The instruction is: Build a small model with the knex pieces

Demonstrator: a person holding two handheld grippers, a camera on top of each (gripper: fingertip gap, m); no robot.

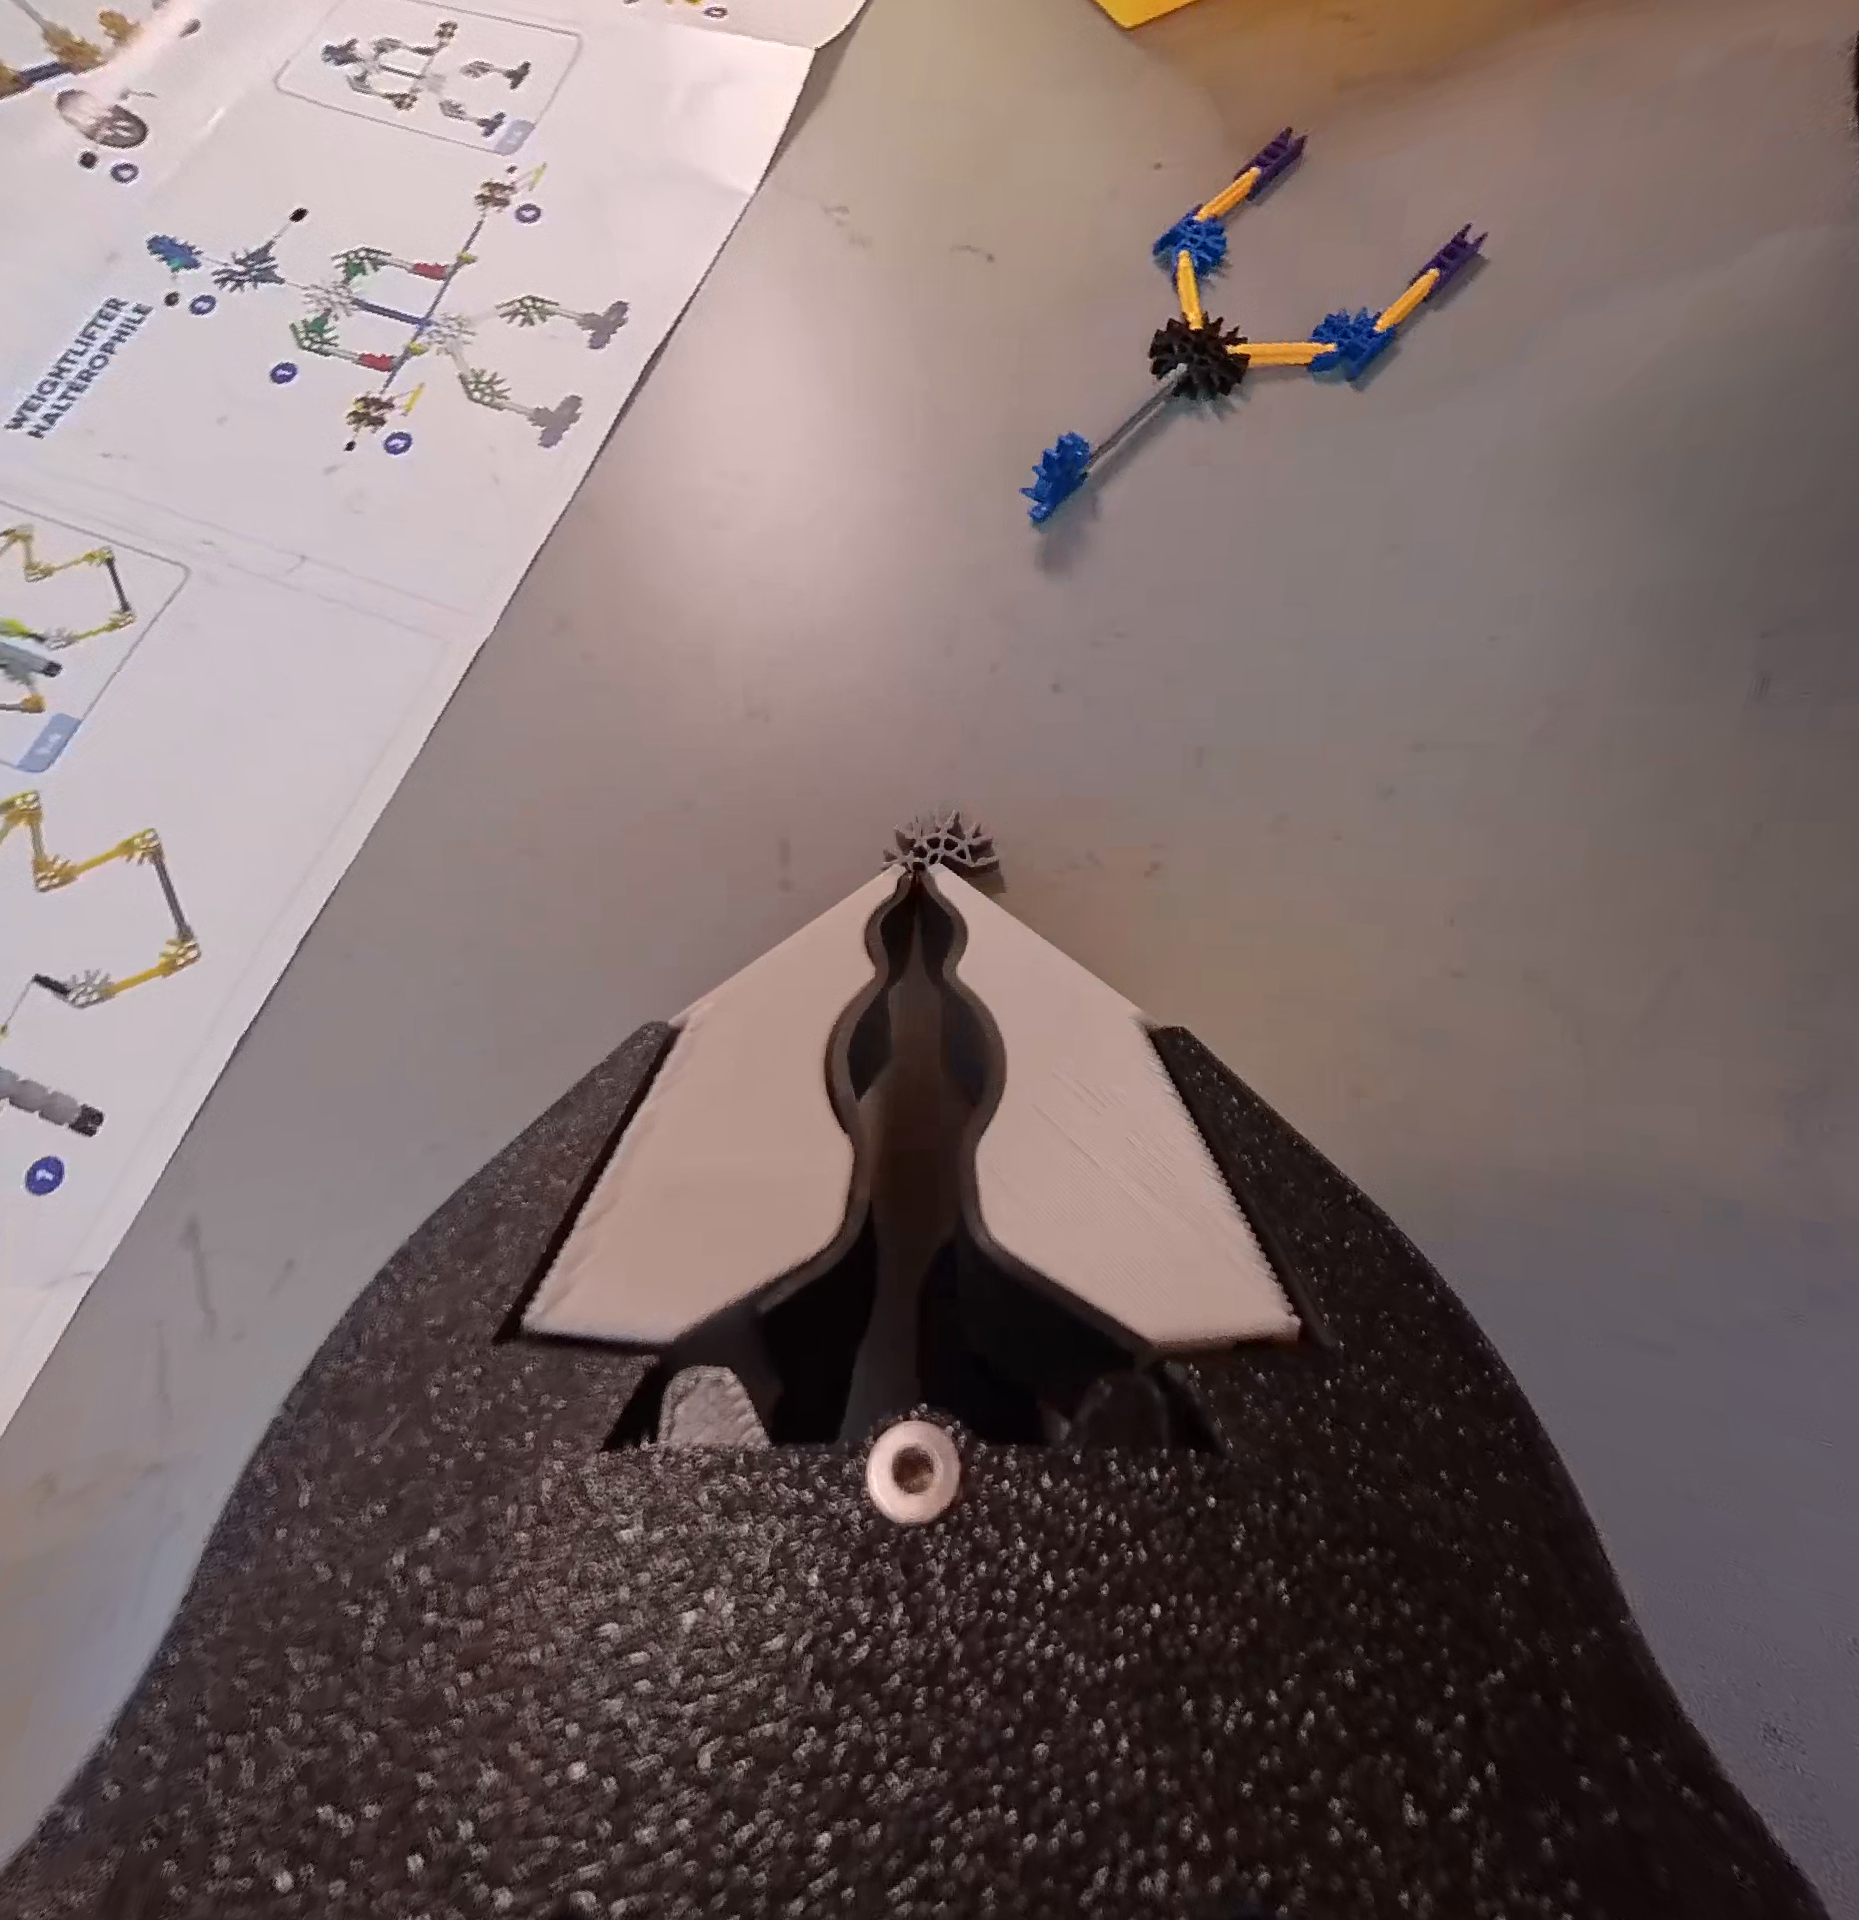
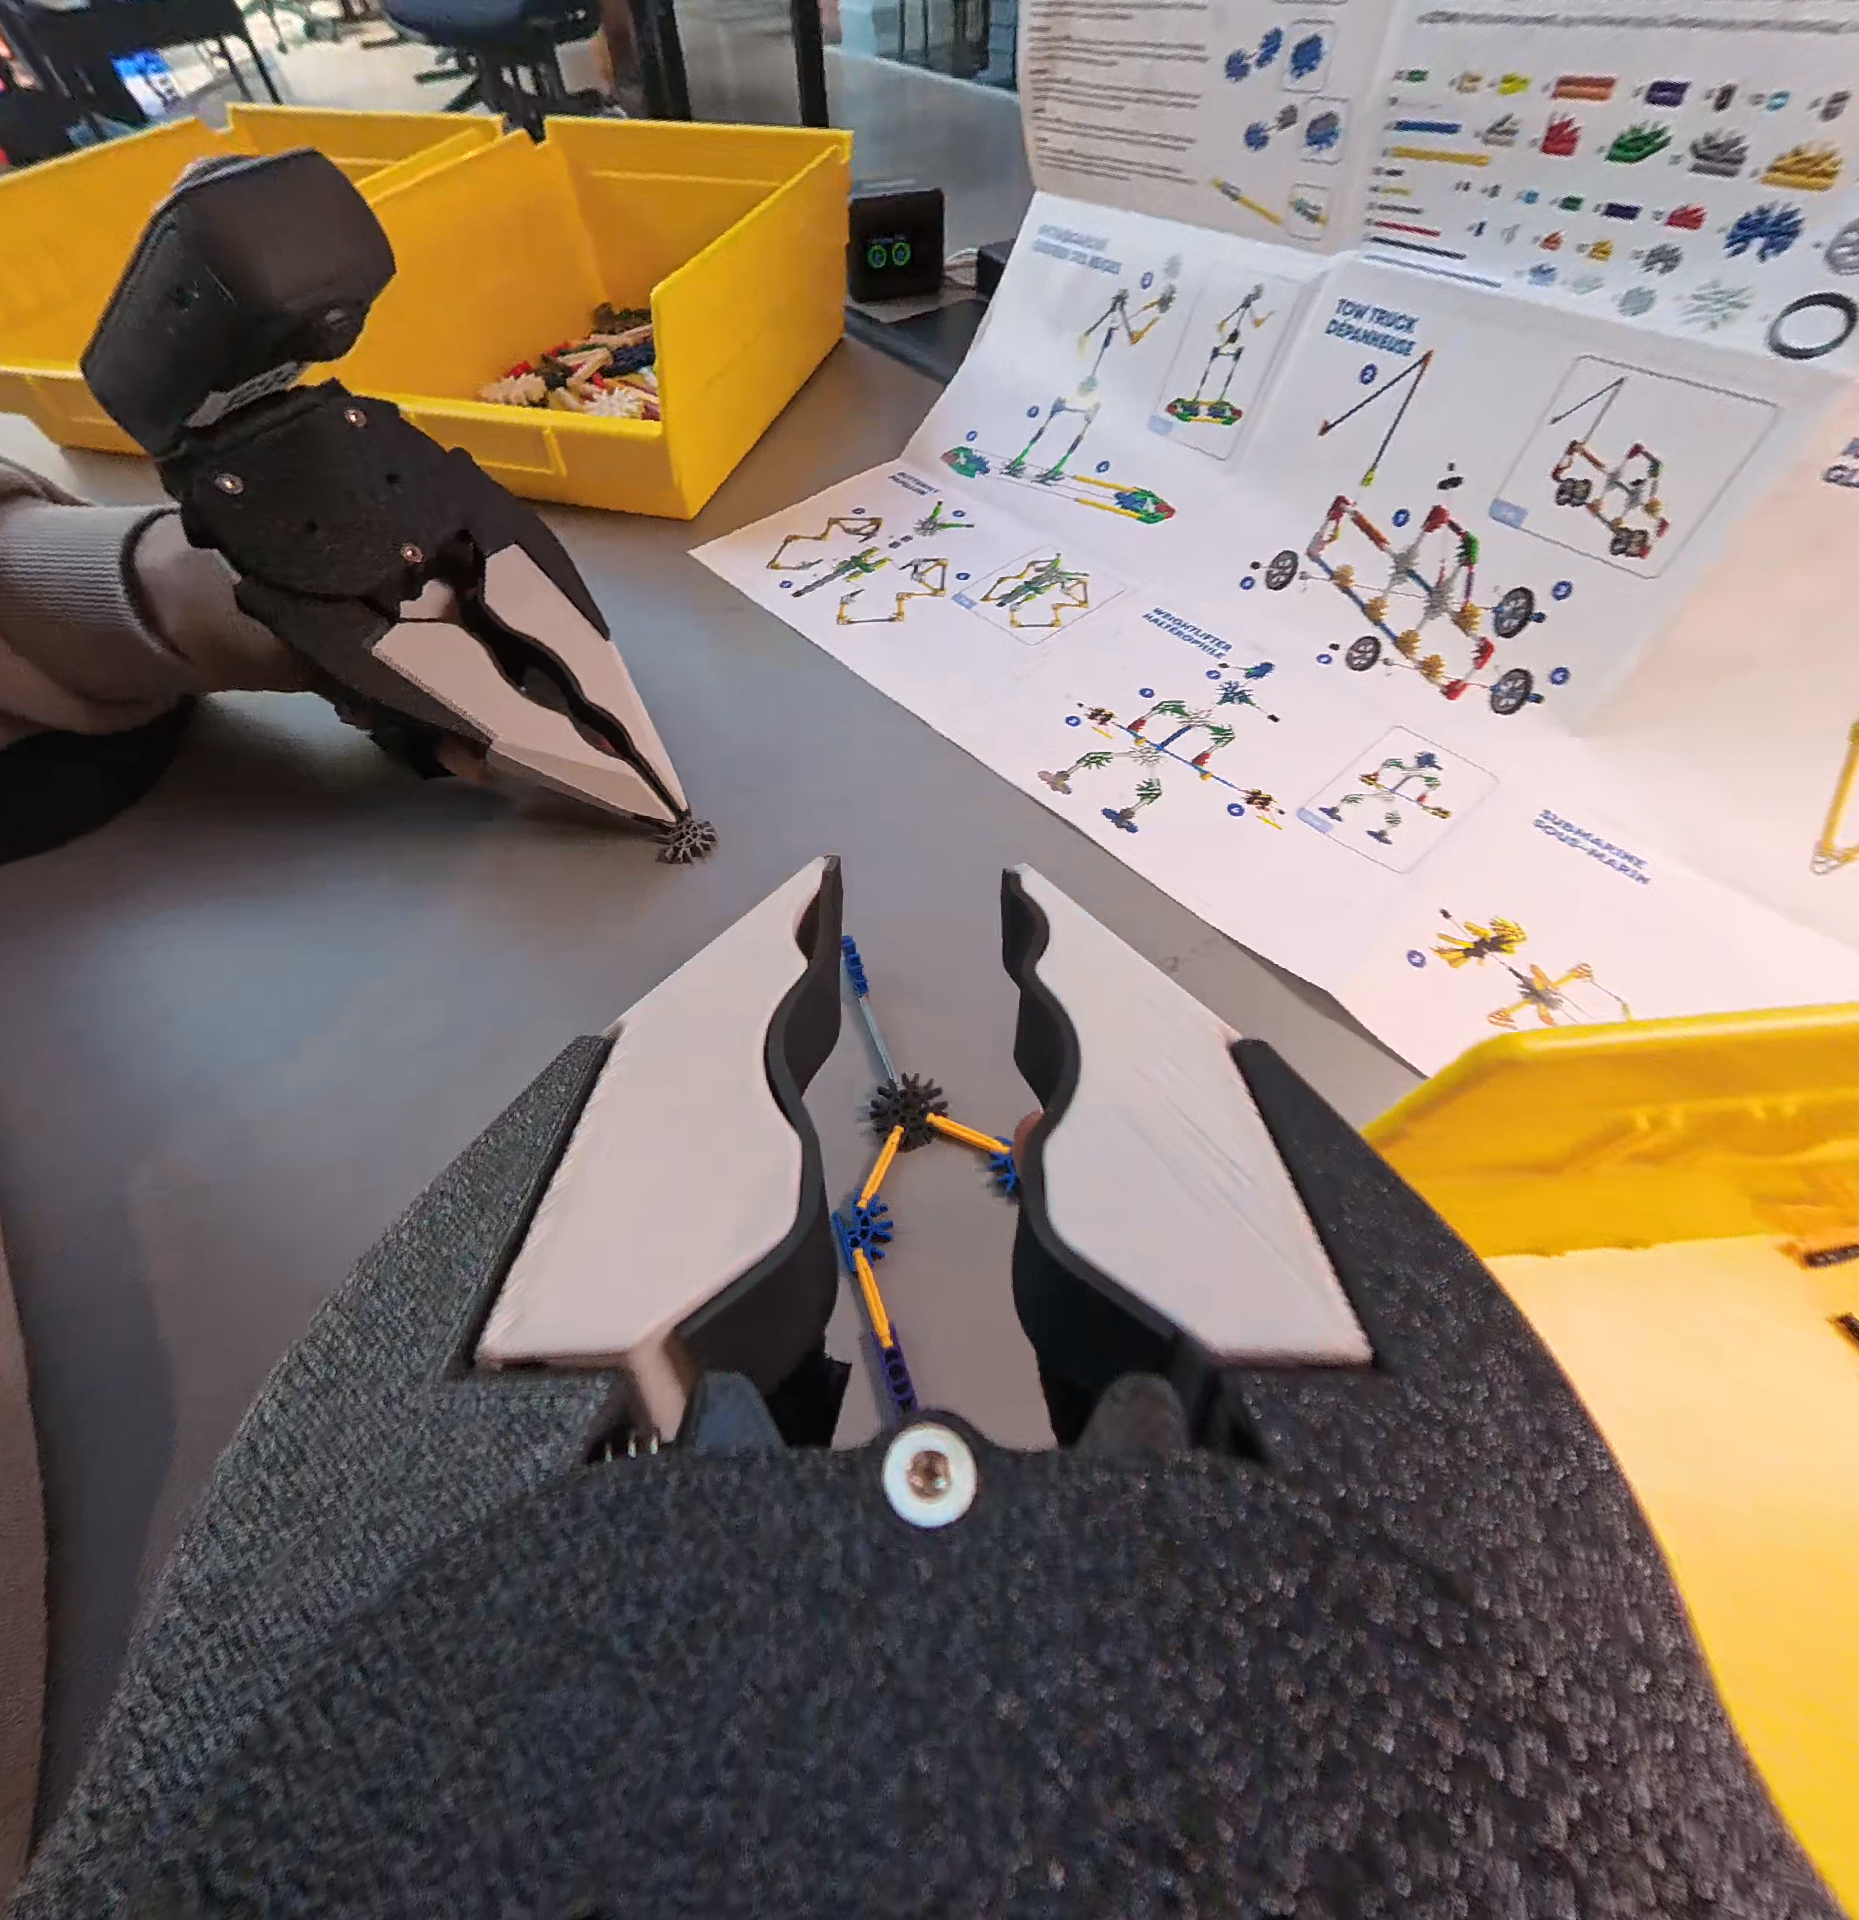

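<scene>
My left gripper (image 1: 917, 875) is shut on a small grey snowflake connector (image 1: 944, 840), its tips down at the grey table (image 1: 1320, 779). It shows in the right wrist view (image 2: 676, 816) too, with the connector (image 2: 688, 840) at its tips and a person's hand behind it. My right gripper (image 2: 920, 883) is open and empty, hovering over a built piece (image 2: 904, 1112) of yellow rods, blue connectors and a black hub that lies between its fingers. The same built piece (image 1: 1200, 353) lies on the table at the upper right of the left wrist view.
A folded instruction sheet (image 1: 281, 416) lies on the left of the table and shows at the right of the right wrist view (image 2: 1320, 571). Yellow bins (image 2: 613, 312) with loose parts stand at the back left. Another yellow bin (image 2: 1683, 1195) sits close on the right. Across from one pair of fingers to the other is roughly 20 centimeters.
</scene>
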